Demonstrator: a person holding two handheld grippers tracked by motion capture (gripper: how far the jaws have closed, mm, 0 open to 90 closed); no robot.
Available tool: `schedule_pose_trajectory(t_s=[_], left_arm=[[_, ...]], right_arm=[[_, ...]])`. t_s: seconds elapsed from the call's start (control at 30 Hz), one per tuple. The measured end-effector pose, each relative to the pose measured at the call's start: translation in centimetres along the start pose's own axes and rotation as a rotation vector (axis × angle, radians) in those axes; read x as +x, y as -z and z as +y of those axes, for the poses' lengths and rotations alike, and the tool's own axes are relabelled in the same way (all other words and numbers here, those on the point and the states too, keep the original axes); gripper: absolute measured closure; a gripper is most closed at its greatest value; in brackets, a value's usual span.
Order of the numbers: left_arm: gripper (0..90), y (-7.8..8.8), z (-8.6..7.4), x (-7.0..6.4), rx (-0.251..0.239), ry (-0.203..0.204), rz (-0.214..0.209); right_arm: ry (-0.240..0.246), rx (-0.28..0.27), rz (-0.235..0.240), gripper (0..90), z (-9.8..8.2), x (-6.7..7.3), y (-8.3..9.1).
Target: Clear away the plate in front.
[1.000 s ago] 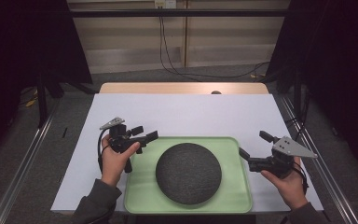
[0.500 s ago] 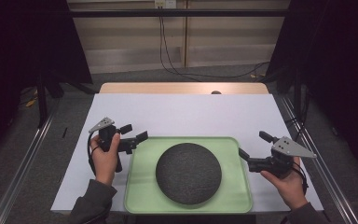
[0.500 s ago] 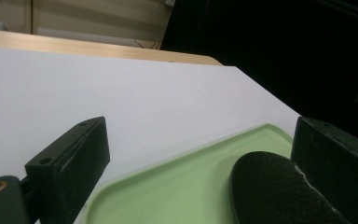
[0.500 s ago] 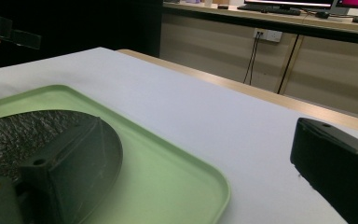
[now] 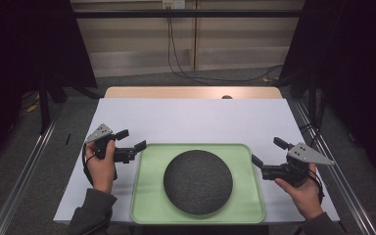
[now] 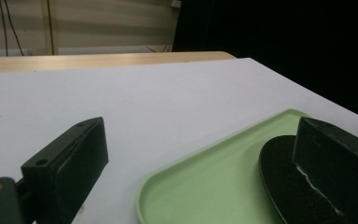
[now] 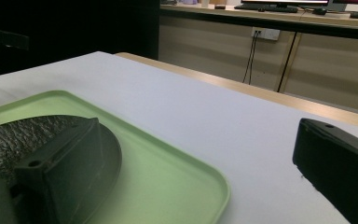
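High view: a light green tray (image 5: 147, 196) lies on the near half of the white table (image 5: 191, 120), its long side running across the table. A round, dark grey textured mat (image 5: 198, 181) lies flat in the tray, about centred, its edge inside the rim on every side.

Left gripper (image 5: 131, 140): held in the person's left hand (image 5: 100, 166) just beside the tray's far left corner, pointing right towards the tray. Jaws stand spread apart, nothing between them. The nearer jaw tip reaches the tray's rim; contact cannot be told. In the left gripper view the tray corner (image 6: 177, 186) and the mat's edge (image 6: 279, 182) show between the two black jaws, below and beyond them.

Right gripper (image 5: 267, 152): held in the person's right hand (image 5: 301, 191) just beside the tray's right edge, pointing left and slightly away. Jaws spread apart and empty. In the right gripper view the left jaw overlaps the mat (image 7: 23, 135) and tray rim (image 7: 205, 182); the right jaw stands over bare table (image 7: 214, 116).

The two grippers are well apart, with the tray between them.
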State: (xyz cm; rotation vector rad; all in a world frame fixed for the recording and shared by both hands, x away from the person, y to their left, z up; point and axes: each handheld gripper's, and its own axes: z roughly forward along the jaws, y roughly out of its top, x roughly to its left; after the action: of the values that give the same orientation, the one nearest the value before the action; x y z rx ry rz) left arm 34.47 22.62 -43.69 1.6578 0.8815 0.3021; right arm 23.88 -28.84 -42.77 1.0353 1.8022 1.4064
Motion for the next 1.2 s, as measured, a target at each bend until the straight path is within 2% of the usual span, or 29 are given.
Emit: schedule_pose_trajectory(t_s=[0.07, 0.1, 0.17, 0.23, 0.3, 0.47, 0.53, 0.57, 0.6, 0.7, 0.83, 0.87, 0.93, 0.97, 1.03, 1.07, 1.17, 1.2], left_arm=[[2.9, 0.3, 0.0, 0.1, -0.001, -0.01, 0.015], [2.9, 0.4, 0.0, 0.2, 0.0, -0.014, 0.003], [3.0, 0.7, 0.0, 0.2, 0.0, -0.016, 0.025], [3.0, 1.1, 0.0, 0.3, -0.001, -0.027, 0.015], [3.1, 1.4, 0.1, 0.4, -0.002, -0.029, 0.025], [3.0, 2.3, 0.0, 0.6, -0.009, -0.023, 0.038], [3.1, 2.6, 0.0, 0.9, -0.011, -0.024, 0.022], [3.1, 2.7, -0.1, 0.9, -0.01, -0.019, 0.034], [3.3, 2.8, -0.2, 1.0, -0.012, -0.018, 0.021], [3.3, 3.2, -0.2, 1.0, -0.01, -0.023, 0.039], [3.2, 3.8, -0.2, 1.3, -0.02, -0.022, 0.025], [3.3, 4.0, -0.3, 1.3, -0.022, -0.022, 0.045], [3.1, 4.4, -0.3, 1.4, -0.022, -0.022, 0.04], [3.1, 4.5, -0.4, 1.3, -0.022, -0.02, 0.054], [3.2, 4.9, -0.5, 1.5, -0.022, -0.023, 0.045], [3.0, 5.1, -0.5, 1.5, -0.022, -0.027, 0.06], [3.4, 5.6, -0.7, 1.8, -0.033, -0.004, 0.044], [3.4, 5.9, -0.7, 1.9, -0.022, -0.019, 0.063]], right_arm=[[-0.007, 0.003, -0.012, 0.9, 0.0, -0.1, 0.0], [-0.006, 0.001, -0.014, 0.8, 0.0, -0.1, 0.0], [-0.007, 0.0, -0.014, 0.8, 0.0, -0.1, 0.0], [-0.01, 0.003, -0.013, 0.8, 0.0, -0.1, 0.0], [-0.01, 0.006, -0.014, 0.6, 0.0, -0.2, 0.0], [-0.011, 0.008, -0.005, 0.1, -0.1, -0.2, -0.1], [-0.01, 0.008, 0.0, 0.0, -0.1, -0.2, -0.1], [-0.018, 0.009, -0.003, 0.0, -0.1, -0.3, -0.1], [-0.022, 0.015, -0.006, 0.0, -0.2, -0.3, -0.1], [-0.026, 0.031, -0.003, 0.0, -0.3, -0.3, -0.2], [-0.024, 0.037, -0.008, 0.0, -0.3, -0.3, -0.2], [-0.023, 0.037, -0.011, 0.0, -0.3, -0.3, -0.2], [-0.027, 0.039, -0.008, 0.0, -0.3, -0.4, -0.1], [-0.03, 0.036, -0.015, 0.0, -0.3, -0.4, -0.1], [-0.031, 0.035, -0.018, 0.0, -0.3, -0.5, 0.0], [-0.034, 0.035, -0.012, 0.0, -0.4, -0.6, 0.0], [-0.034, 0.034, -0.019, 0.0, -0.4, -0.6, -0.1], [-0.034, 0.036, -0.019, 0.0, -0.4, -0.6, -0.1]])
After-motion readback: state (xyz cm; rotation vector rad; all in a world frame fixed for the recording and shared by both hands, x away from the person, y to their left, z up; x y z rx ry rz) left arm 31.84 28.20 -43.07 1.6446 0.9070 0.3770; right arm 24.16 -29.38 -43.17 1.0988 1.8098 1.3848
